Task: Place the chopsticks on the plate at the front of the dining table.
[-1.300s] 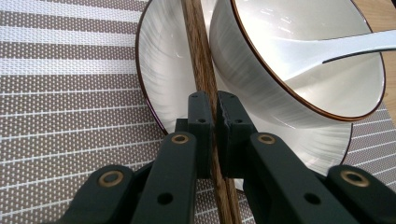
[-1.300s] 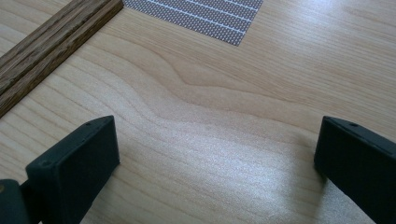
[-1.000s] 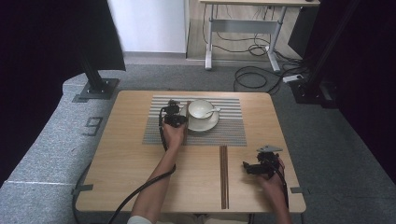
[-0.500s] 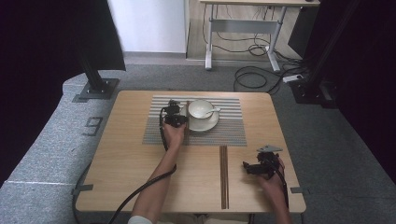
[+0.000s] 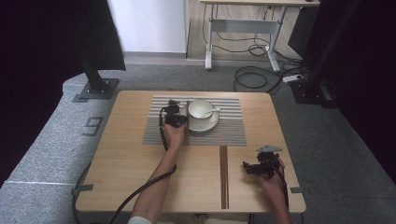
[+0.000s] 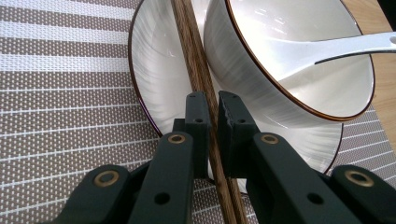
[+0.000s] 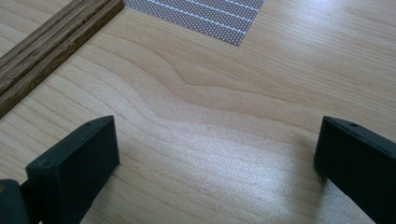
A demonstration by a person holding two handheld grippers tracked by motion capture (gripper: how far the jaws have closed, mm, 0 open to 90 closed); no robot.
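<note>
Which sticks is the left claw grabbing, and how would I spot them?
Find the grey striped placemat on the wooden table, then the white bowl on its white saucer. The dark brown wooden chopsticks lie across that saucer's rim, pinched in the left claw; the other pair lies flat on bare table.

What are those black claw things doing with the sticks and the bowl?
A person holds a gripper in each hand. The left gripper is shut on a pair of wooden chopsticks, which lie across the plate beside the white bowl with a spoon in it. The right gripper is open over bare table, near a second pair of chopsticks.
</note>
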